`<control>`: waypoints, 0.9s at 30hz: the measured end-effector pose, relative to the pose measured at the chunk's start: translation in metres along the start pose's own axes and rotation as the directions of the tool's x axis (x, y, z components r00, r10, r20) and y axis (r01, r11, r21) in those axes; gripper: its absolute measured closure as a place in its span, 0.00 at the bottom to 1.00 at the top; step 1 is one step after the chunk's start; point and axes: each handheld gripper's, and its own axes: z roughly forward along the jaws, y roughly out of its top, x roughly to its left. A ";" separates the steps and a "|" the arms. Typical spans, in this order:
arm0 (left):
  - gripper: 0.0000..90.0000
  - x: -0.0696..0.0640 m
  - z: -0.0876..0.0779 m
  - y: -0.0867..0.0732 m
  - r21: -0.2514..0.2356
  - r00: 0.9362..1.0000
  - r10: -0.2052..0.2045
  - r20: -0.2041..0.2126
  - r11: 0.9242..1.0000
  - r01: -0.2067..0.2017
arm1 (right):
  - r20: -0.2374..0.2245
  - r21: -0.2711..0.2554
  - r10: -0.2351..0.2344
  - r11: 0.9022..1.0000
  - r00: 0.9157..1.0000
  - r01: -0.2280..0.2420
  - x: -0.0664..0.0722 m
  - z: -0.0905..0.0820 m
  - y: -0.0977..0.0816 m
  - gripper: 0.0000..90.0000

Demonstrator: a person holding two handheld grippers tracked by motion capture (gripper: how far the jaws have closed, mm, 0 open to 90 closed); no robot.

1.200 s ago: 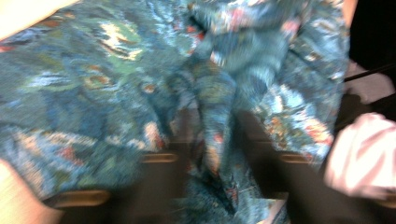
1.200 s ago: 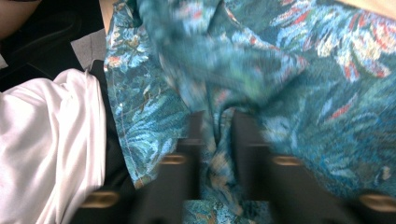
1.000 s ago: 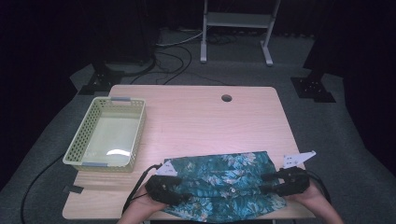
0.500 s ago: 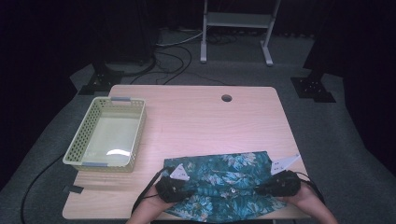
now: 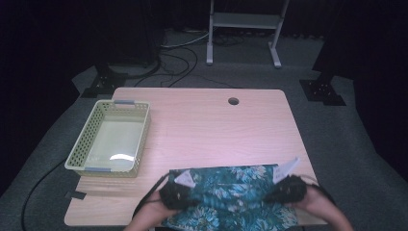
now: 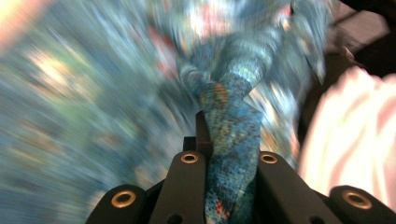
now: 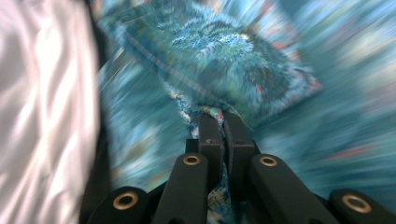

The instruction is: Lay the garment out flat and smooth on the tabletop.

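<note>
Pale wooden counter point(image 5: 211, 130) in a dark room, teal floral-print cloth point(image 5: 231, 192) at its near edge, left tongs point(image 5: 179, 195) and right tongs point(image 5: 287, 188) having just closed, now clenched on the cloth's side edges, both drawn slightly nearer than before, perforated yellow plastic basket point(image 5: 111, 139) far left.

The table point(image 5: 207, 125) was light wood-grain with rounded corners and a round cable hole point(image 5: 233, 101) near its far edge. It stood on grey carpet point(image 5: 346, 144). A pale green perforated basket point(image 5: 111, 139) sat on the table's left side. Behind the table, a white metal stand point(image 5: 243, 29) with two legs rested on the floor, and black cables point(image 5: 178, 57) ran across the carpet. Dark tripod-like bases point(image 5: 101, 84) stood at the far left and right point(image 5: 321, 89). The surroundings were dark; light fell brightly on the tabletop.
</note>
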 end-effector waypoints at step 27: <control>0.09 0.103 0.005 0.018 -0.395 0.908 -0.346 -0.236 0.888 0.236 | 0.273 -0.455 0.487 0.825 0.829 -0.335 -0.113 -0.031 0.047 0.10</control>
